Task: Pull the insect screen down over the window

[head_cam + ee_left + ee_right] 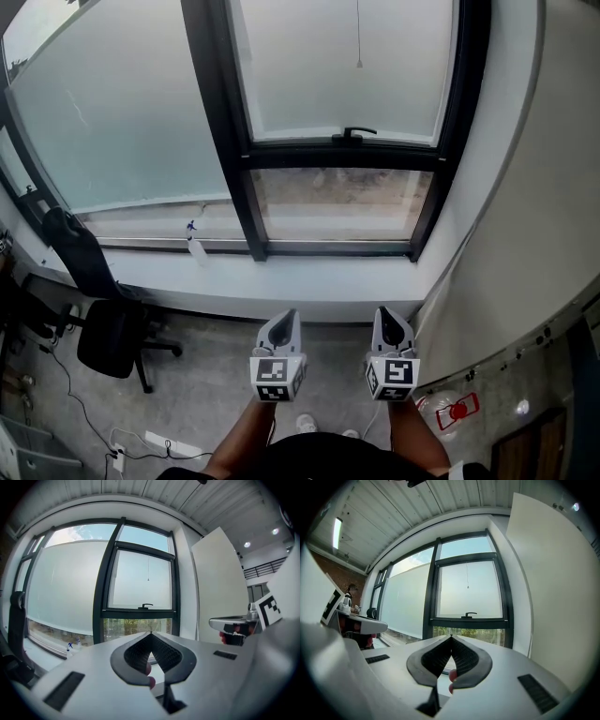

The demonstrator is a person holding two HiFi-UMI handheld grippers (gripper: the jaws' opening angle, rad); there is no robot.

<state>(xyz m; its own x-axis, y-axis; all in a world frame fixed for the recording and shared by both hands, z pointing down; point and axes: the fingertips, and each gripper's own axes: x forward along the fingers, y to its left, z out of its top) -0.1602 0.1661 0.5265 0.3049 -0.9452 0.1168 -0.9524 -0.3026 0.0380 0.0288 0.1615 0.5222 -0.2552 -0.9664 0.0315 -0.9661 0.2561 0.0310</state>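
Black chair [111, 339] sits at the left. My left gripper [287, 319] is pressed together, holding nothing. Past it, the pale screen [309, 84] fills the top pane of the window [217, 112], its cord [358, 37] hanging loose. My right gripper [387, 317] is pressed together too, empty.

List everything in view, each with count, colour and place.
window frame: one, black, straight ahead
window handle: one, black, on the sash's lower rail
pull cord: one, pale, hanging before the upper pane
spray bottle: one, whitish with blue top, on the sill
office chair: one, black, floor at left
power strip: one, white, floor, lower left
left hand-held gripper: one, grey, shut, empty, low centre
right hand-held gripper: one, grey, shut, empty, beside it
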